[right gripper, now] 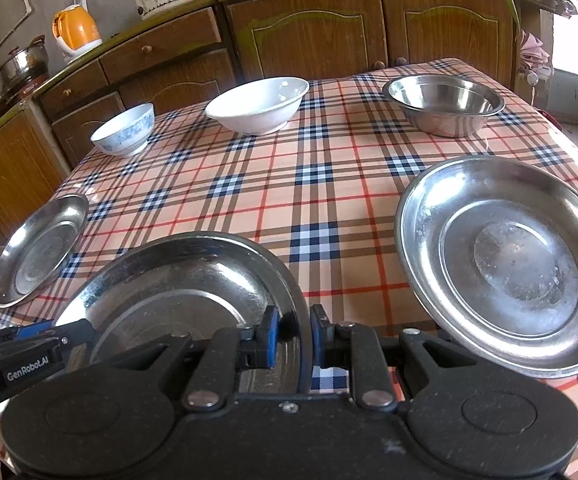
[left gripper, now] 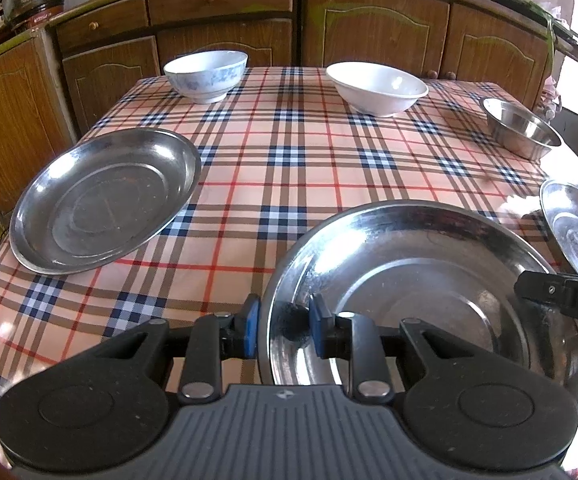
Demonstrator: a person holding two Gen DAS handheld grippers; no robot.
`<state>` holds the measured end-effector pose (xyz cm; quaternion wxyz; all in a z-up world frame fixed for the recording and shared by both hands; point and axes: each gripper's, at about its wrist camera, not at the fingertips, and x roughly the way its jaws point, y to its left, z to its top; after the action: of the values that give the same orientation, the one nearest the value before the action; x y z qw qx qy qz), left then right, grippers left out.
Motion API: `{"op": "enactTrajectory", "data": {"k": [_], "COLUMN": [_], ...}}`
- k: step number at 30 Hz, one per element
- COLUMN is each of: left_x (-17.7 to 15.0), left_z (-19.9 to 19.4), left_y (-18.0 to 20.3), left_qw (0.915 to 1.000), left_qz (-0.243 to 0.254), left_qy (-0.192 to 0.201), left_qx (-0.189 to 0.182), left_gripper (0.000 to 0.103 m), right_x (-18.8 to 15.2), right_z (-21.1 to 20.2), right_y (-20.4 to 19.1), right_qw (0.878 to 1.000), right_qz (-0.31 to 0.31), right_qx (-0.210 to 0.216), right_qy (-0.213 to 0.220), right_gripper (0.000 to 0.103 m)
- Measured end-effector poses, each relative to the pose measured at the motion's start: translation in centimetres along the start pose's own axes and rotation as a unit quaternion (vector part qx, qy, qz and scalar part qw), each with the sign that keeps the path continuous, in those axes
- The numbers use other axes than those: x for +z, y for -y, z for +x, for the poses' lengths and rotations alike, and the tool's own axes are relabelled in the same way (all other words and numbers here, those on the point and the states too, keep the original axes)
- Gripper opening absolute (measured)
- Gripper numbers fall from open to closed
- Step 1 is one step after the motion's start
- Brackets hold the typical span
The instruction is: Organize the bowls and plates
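The middle plate point(left gripper: 421, 292) sits at the near edge of the bench point(left gripper: 289, 160), gripped from both sides: the left gripper point(left gripper: 285, 328) has its jaws closed on the plate's left rim, and the right gripper point(right gripper: 295, 334) has its jaws closed on the right rim. In the left wrist view the right gripper shows only as a black tip over the plate's right side; in the right wrist view the left gripper point(right gripper: 33, 334) comes in from the left edge. The plate is empty, round, and faces up; its near rim is hidden behind the gripper bodies, so whether it rests flat on the cloth or is tilted cannot be told.

A second steel plate point(left gripper: 105, 200) lies empty near the bench's left edge, well apart from the middle one. A third point(right gripper: 505, 264) lies empty to the right, close beside the right gripper, its near rim partly covered by the gripper body; in the left wrist view it is cut off at the frame edge.

Along the far side stand three bowls, all upright and empty as far as can be seen: a blue-patterned bowl point(left gripper: 205, 74) on the left, a white bowl point(left gripper: 377, 87) in the middle, and a steel bowl point(right gripper: 444, 104) on the right.
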<state>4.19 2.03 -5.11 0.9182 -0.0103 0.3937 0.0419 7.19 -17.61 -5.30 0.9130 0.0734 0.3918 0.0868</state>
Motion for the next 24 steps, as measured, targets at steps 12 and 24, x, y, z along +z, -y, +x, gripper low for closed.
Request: {"op": "enactTrajectory", "data": {"k": [12, 24], "left_x": [0.04, 0.00], "left_z": [0.59, 0.39], "left_y": [0.45, 0.56], "left_qw": [1.0000, 1.0000], "left_qz": [0.005, -0.002], "left_qy": [0.000, 0.009], "left_qx": [-0.001, 0.000], "left_gripper": [0.031, 0.054], "right_x": [-0.01, 0.05], "right_z": [0.65, 0.27], "right_y": [0.12, -0.32], "right_qw": [1.000, 1.000], "right_qz": [-0.003, -0.016], "right_qx": [-0.007, -0.012], "right_qy": [-0.005, 0.004], "right_gripper": [0.028, 0.038]}}
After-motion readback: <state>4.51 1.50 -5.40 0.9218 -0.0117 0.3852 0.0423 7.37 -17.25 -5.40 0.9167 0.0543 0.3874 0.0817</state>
